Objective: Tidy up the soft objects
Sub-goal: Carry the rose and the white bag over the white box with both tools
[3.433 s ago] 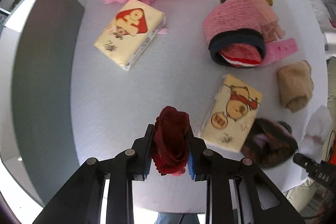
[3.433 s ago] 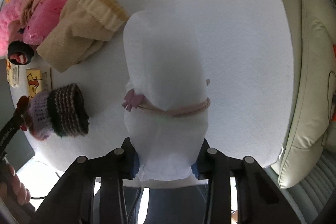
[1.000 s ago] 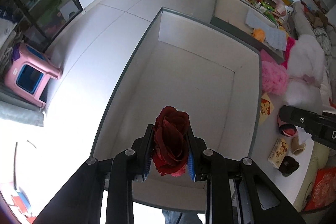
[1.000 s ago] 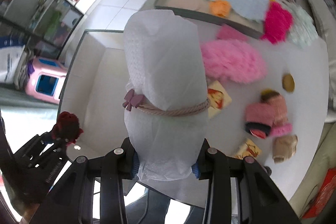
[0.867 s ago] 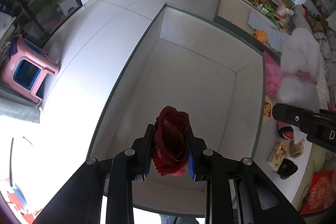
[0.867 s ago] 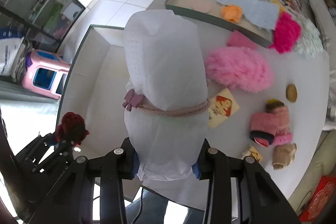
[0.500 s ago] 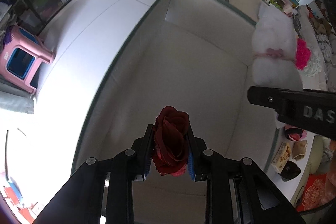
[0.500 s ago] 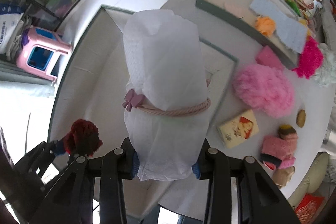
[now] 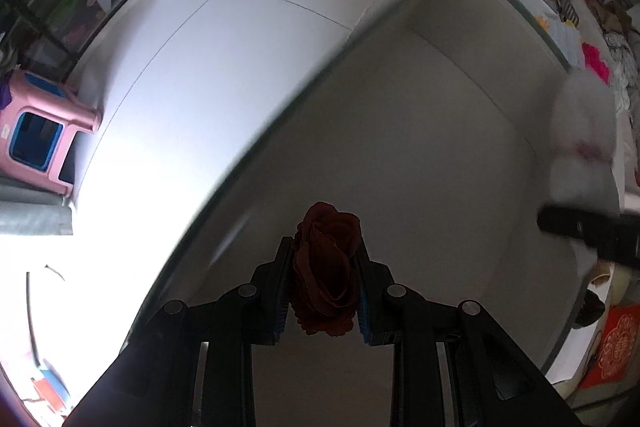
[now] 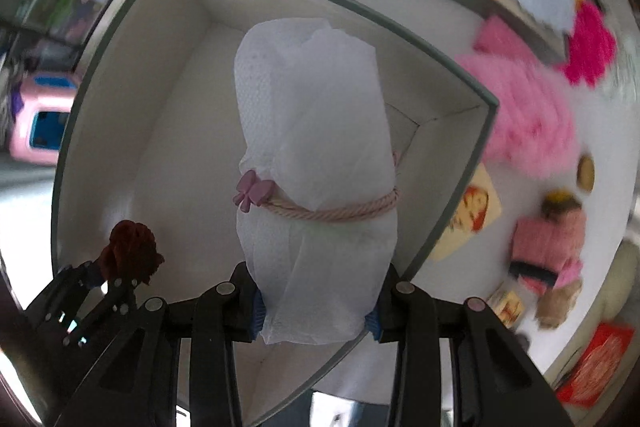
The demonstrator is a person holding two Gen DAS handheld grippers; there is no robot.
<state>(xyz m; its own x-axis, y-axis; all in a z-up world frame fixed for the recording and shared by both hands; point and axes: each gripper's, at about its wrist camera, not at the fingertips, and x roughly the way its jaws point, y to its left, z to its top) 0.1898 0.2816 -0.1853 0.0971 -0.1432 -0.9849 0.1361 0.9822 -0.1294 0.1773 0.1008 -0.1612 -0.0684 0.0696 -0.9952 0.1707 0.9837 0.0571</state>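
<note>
Dark red fabric rose [image 9: 326, 275] clamped between the pads of the left gripper [image 9: 325, 287], bloom sticking out past the tips – squeezed at the sides so the petals bunch but don't slip. White rolled towel bundle [image 10: 316, 163], tied round the middle with a pink cord [image 10: 336, 213] and small bow (looks like a non-woven cloth roll), is pinched at its lower end by the right gripper [image 10: 316, 311], jaws closed on it, most of the roll hanging free ahead. Both point down into the open white box with the grey-green rim [image 10: 452, 227], rose at the near left corner, towel over the middle – held over the opening presumably so each can be dropped in side by side. Neither item visibly touches the box floor; cannot tell the gap. Outside the box on the white table [image 10: 532, 195]: fluffy pink item [image 10: 528, 115], tissue pack [image 10: 468, 215], pink knit piece [image 10: 548, 243]. Floor side shows a pink stool [image 9: 36, 139].
</note>
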